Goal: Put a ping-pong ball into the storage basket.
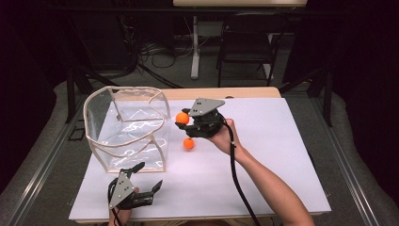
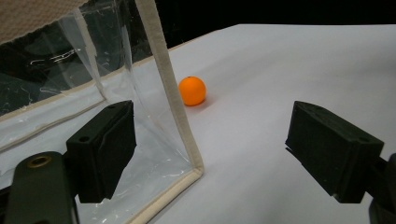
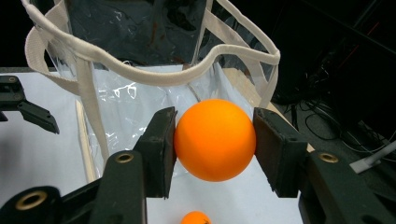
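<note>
Orange ball [image 3: 215, 139]: clamped between right gripper [image 1: 182, 118] fingers, beside clear bag [image 1: 127, 129]. Left gripper [image 1: 149, 178]: fingers spread, empty, near bag corner.

Lighting, as we recorded it: white table sheet [image 1: 263, 155] brightly lit from above, surroundings nearly black. Glare streaked the clear bag [image 1: 127, 125]. Near jaws were soft-focused; the high view looked coarse.

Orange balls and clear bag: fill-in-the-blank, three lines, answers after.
1. The right claw is shut on an orange ____.
2. The second ball rests on the white ____.
3. The left claw is ____, next to the clear bag.
Answers: ball; table; open
</note>
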### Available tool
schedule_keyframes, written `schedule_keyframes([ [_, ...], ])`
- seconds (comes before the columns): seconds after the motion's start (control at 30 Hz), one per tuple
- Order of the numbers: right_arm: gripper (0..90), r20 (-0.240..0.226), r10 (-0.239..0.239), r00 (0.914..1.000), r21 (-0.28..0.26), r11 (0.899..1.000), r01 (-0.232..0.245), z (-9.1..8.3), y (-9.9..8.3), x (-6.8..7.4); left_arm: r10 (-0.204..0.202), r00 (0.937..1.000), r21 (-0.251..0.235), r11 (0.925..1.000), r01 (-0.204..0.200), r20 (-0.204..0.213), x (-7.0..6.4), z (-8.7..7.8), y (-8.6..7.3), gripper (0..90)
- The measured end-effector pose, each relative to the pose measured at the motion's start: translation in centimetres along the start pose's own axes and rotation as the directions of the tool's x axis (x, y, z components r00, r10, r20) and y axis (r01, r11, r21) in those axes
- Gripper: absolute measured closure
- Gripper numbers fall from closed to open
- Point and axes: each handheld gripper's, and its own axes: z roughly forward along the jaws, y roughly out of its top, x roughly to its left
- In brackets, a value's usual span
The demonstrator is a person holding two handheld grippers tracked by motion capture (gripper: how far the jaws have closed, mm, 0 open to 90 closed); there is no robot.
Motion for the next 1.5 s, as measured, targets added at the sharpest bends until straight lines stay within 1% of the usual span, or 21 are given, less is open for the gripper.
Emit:
schedule_keyframes([
  [0.13, 50.7, 0.000, -0.012, 0.9999, 0.007, 1.000, 0.012, 0.1, 0.4, 0.0, 0.000, 1.0000, 0.001, 1.0000, 0.000, 0.001, 0.0, 0.0, 0.0, 15.8],
  [0.33, 50.7, 0.000, -0.012, 0.9999, 0.000, 1.000, 0.012, 0.2, 0.9, -0.2, 0.000, 1.0000, 0.001, 1.0000, 0.000, 0.001, 0.0, 0.0, 0.0, 15.8],
  [0.7, 50.8, 0.002, -0.027, 0.9996, 0.003, 1.000, 0.027, 0.6, 1.7, -0.2, 0.001, 1.0000, 0.001, 1.0000, -0.001, 0.001, 0.1, 0.0, 0.0, 15.8],
  [1.23, 50.8, 0.006, -0.036, 0.9993, 0.004, 0.999, 0.036, 1.1, 2.4, -0.5, 0.003, 1.0000, 0.002, 1.0000, -0.003, 0.000, 0.1, 0.0, 0.0, 15.8],
  [1.5, 50.7, 0.009, -0.036, 0.9993, -0.004, 0.999, 0.036, 1.0, 3.0, -0.6, -0.001, 1.0000, 0.002, 1.0000, 0.001, 0.004, 0.0, 0.1, 0.0, 15.8],
])
